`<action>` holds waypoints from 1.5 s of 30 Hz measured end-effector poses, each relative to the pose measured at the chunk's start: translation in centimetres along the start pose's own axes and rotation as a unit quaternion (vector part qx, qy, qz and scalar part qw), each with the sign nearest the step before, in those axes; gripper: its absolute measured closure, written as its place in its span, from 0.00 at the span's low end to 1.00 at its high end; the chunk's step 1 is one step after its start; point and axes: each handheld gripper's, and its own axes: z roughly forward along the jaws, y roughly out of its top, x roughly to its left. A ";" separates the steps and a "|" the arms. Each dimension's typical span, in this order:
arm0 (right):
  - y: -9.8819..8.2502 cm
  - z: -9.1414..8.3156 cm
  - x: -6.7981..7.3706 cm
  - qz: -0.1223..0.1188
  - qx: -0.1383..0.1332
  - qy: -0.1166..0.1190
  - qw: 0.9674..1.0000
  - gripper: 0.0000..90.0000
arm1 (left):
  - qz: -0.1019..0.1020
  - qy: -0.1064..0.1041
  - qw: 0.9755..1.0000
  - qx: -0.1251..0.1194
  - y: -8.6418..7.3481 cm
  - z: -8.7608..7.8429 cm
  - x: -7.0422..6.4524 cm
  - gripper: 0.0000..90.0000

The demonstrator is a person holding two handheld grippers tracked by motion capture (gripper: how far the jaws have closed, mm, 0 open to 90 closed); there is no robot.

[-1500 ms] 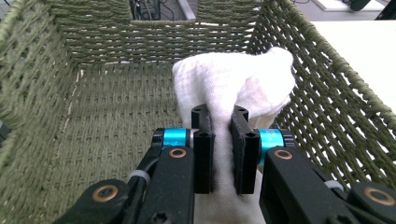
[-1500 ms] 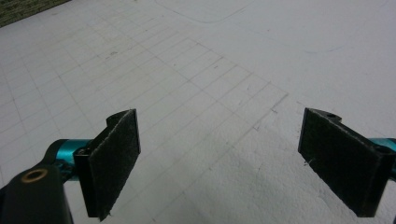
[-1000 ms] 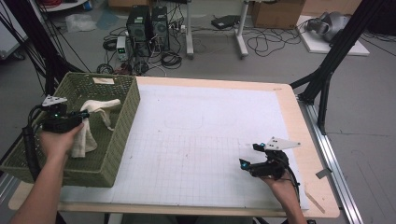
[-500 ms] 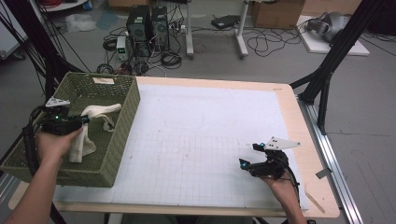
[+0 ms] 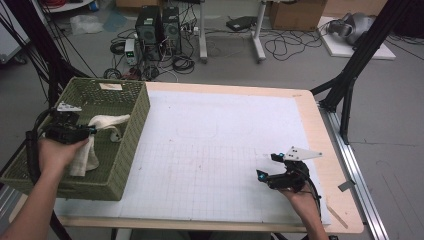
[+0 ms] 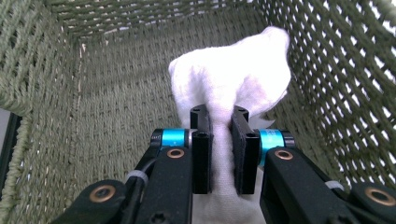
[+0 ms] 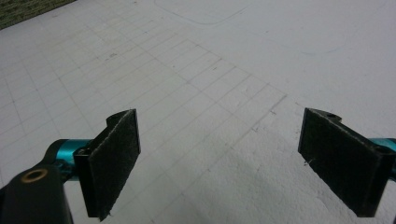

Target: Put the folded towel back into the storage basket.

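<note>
A white cloth hangs inside the green woven basket at the table's left. My left gripper is shut on the white cloth, whose fabric is pinched between the black pads and bulges above them. The cloth's lower end drapes down toward the basket floor. My right gripper rests low over the white gridded mat near the front right, jaws wide apart. In the right gripper view its pads have only bare mat between them.
The basket's woven walls close in around the left gripper on all sides. The wooden table edge runs along the right and front. Beyond the table, computer towers, cables and black frame legs stand on the floor.
The left gripper with the cloth has drifted slightly left and toward me inside the basket, and the cloth hangs a bit lower. The right gripper has stayed put.
</note>
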 end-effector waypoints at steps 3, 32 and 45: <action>0.0 0.0 0.0 -0.001 0.001 0.000 1.000 0.14 | -0.002 0.002 1.000 0.003 0.0 0.1 0.1 0.89; 0.0 0.3 0.2 -0.005 0.004 0.005 1.000 0.14 | -0.163 -0.013 0.977 -0.134 0.3 2.6 1.2 0.90; 0.0 0.6 0.3 -0.007 0.008 0.007 1.000 0.14 | -0.108 0.005 0.994 -0.032 0.3 4.2 0.9 0.89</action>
